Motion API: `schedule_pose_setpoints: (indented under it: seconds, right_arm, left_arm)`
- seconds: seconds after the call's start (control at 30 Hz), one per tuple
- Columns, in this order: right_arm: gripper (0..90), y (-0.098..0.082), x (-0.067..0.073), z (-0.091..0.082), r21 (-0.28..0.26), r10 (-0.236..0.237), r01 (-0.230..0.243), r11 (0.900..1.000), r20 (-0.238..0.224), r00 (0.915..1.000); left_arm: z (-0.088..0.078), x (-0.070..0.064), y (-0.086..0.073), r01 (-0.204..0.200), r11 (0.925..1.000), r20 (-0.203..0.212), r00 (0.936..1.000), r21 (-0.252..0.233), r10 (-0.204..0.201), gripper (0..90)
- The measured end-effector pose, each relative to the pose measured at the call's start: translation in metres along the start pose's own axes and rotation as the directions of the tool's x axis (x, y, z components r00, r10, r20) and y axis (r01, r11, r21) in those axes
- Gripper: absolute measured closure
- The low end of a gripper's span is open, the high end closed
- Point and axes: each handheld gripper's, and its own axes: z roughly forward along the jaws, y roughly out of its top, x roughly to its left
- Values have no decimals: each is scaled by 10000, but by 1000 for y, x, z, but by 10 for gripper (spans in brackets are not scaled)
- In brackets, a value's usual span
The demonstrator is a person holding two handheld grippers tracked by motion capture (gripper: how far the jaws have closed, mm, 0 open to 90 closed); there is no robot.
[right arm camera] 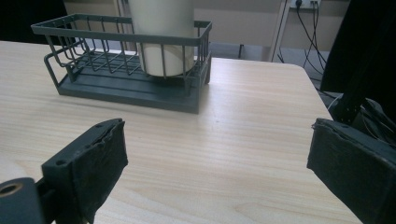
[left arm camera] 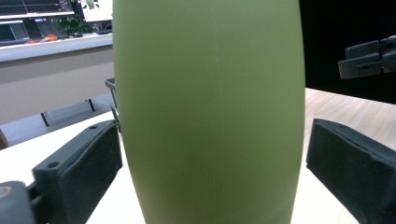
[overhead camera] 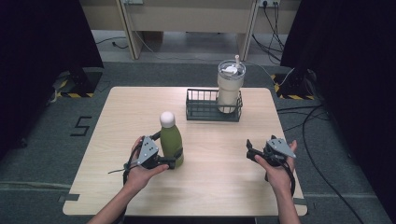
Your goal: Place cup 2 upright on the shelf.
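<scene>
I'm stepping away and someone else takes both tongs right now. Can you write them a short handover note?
Left tongs: open around the lower body of the green bottle; pads sit at either side with small gaps, so not yet clamped.
Right tongs: open, empty, held over the table at the right.
Bottle: upright on the table, near the front left.
Cup: upright in the right end of the wire basket at the back; the left end is free.
Done: the cup is in the basket.
Left, probably: close on the bottle, lift it and set it beside the cup.
</scene>
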Motion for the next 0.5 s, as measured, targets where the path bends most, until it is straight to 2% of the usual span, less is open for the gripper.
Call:
schedule_pose_setpoints:
  seconds: [0.13, 0.23, 0.5]
  right_arm:
    - [52, -1, 0, 0, 27, 28, -28, 10000, -16, 10000]
    - [54, -1, 0, 1, 43, 52, -52, 10000, -30, 10000]
    - [60, -1, 0, 1, 58, 102, -101, 9999, -44, 9999]
  left_arm:
    - [4, 1, 1, -13, 10000, -2, 10000, -70, 13, 142]
    - [6, 1, 1, -89, 10000, -30, 10000, -44, 89, 163]
    - [7, 1, 1, 88, 9999, -20, 10000, -60, -88, 191]
